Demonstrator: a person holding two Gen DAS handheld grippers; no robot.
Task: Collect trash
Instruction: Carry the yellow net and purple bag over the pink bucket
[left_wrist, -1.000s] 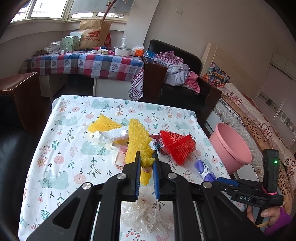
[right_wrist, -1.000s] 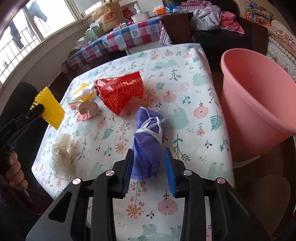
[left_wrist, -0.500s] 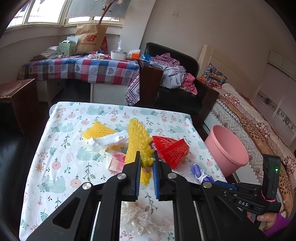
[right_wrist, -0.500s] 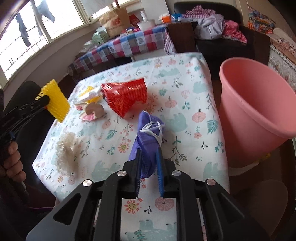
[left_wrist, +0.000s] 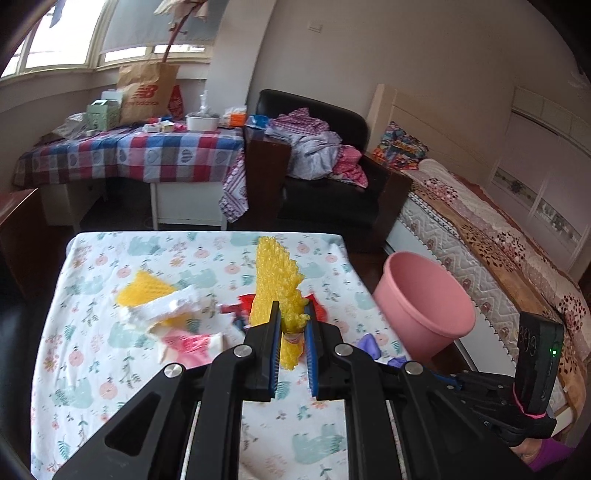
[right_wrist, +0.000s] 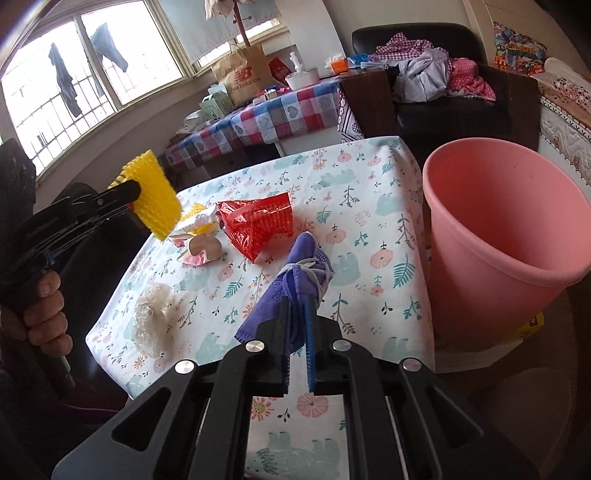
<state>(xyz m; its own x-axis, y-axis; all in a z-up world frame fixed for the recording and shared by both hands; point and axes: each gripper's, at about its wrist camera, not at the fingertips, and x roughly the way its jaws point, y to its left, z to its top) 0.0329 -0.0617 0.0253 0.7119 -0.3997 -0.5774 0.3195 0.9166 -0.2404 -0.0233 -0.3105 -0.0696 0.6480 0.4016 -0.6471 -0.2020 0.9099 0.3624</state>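
Clamped in my left gripper (left_wrist: 291, 325), the yellow foam net (left_wrist: 275, 280) stood up off the floral table (left_wrist: 92, 369); it looked light and springy, and I judged it best pinched low, where it bunches. The pink bin (left_wrist: 424, 306) waited to the right, just beside the table.

From the right wrist, my right gripper (right_wrist: 296, 314) was clenched on the purple mask (right_wrist: 299, 273), hanging clear above the tablecloth. Limp cloth, almost weightless, so I judged a grip across its gathered middle safest.
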